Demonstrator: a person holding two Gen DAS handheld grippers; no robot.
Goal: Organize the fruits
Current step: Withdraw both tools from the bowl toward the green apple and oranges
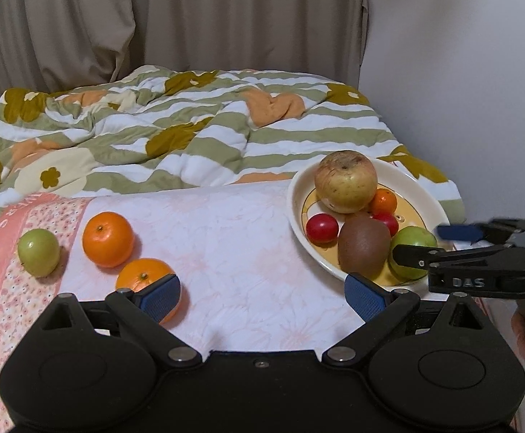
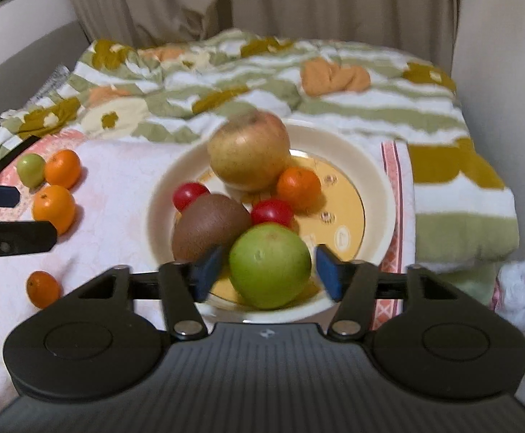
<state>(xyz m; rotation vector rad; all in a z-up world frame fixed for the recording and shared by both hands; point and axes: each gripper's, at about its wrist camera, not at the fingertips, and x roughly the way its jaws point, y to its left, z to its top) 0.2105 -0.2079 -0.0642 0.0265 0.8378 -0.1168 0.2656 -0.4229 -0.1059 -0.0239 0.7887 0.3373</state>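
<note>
A cream plate holds a large yellow-red apple, a kiwi, two red fruits, a small orange and a green apple. My right gripper is open, its blue pads on either side of the green apple with a small gap each side. My left gripper is open and empty over the pink cloth, with an orange just behind its left pad. Another orange and a small green apple lie left on the cloth.
A pink-white floral cloth covers the surface. A crumpled striped floral quilt lies behind it, curtains and a wall beyond. A further small orange sits at the cloth's near left. A white plastic bag lies at the right.
</note>
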